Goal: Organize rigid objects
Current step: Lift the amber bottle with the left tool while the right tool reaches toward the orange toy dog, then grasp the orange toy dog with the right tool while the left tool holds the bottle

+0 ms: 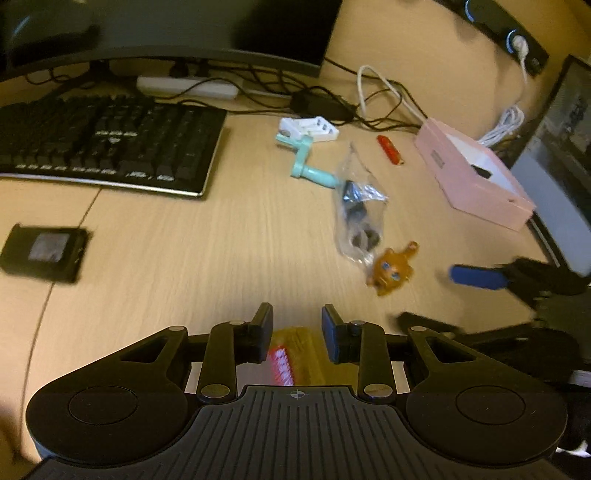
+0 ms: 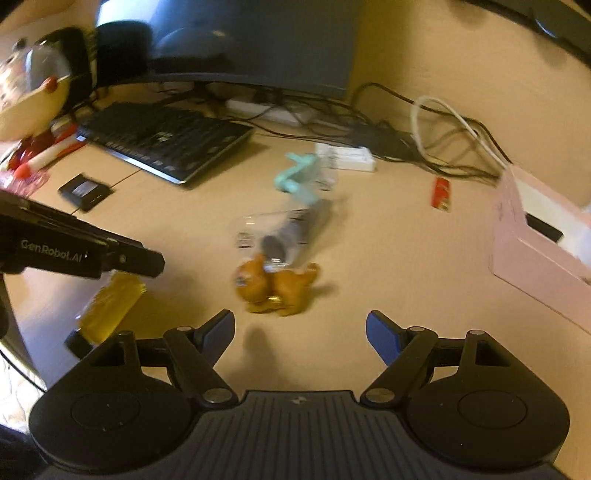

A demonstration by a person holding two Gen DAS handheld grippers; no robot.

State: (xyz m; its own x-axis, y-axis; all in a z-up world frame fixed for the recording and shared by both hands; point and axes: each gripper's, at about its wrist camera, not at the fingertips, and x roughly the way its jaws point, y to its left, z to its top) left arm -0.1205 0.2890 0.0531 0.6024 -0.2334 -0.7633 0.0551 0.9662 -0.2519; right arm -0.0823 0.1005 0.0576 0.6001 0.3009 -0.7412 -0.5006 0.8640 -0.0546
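Note:
My left gripper [image 1: 297,332] is shut on a yellow translucent block with a red label [image 1: 291,356]; the block also shows in the right wrist view [image 2: 109,308] under the left gripper's fingers [image 2: 140,262]. My right gripper [image 2: 300,332] is open and empty, just short of an orange toy cat [image 2: 275,286], which also shows in the left wrist view [image 1: 391,267]. A clear plastic bag with dark parts [image 1: 358,218] lies behind the cat. A teal crank-shaped piece [image 1: 308,162], a white plastic part [image 1: 308,129] and a red lighter [image 1: 389,149] lie further back.
A pink open box [image 1: 476,177] stands at the right. A black keyboard [image 1: 103,144], a monitor [image 1: 166,26], a power strip [image 1: 186,86] and tangled cables [image 1: 332,103] fill the back. A small black device [image 1: 42,253] lies left. A round figurine [image 2: 33,92] stands far left.

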